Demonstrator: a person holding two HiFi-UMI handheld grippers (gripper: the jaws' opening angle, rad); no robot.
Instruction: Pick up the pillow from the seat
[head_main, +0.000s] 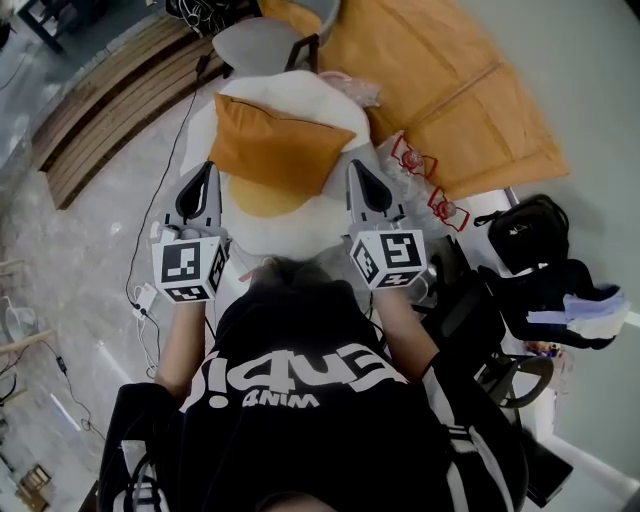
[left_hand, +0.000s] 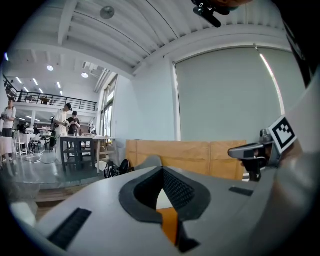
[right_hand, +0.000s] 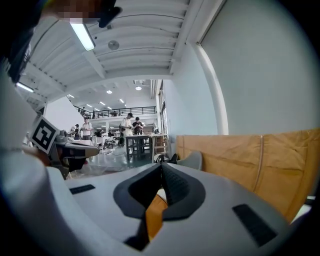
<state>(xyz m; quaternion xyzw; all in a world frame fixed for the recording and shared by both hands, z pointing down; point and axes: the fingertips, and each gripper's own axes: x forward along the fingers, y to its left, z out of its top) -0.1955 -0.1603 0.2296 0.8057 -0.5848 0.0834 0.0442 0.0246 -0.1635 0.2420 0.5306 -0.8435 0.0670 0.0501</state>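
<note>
An orange pillow rests tilted on a white seat, leaning toward the seat's back. My left gripper hangs just off the pillow's left edge, jaws shut and empty. On the other side, my right gripper sits beside the pillow's right corner, also shut with nothing held. In the left gripper view the shut jaws meet at the tip, and a sliver of orange pillow shows through the gap below. The right gripper view shows its closed tip and orange pillow beneath.
A tan padded mat lies behind and to the right of the seat. A grey chair stands beyond it. Black bags sit on the floor at right. Cables trail on the floor at left. People stand at a far table.
</note>
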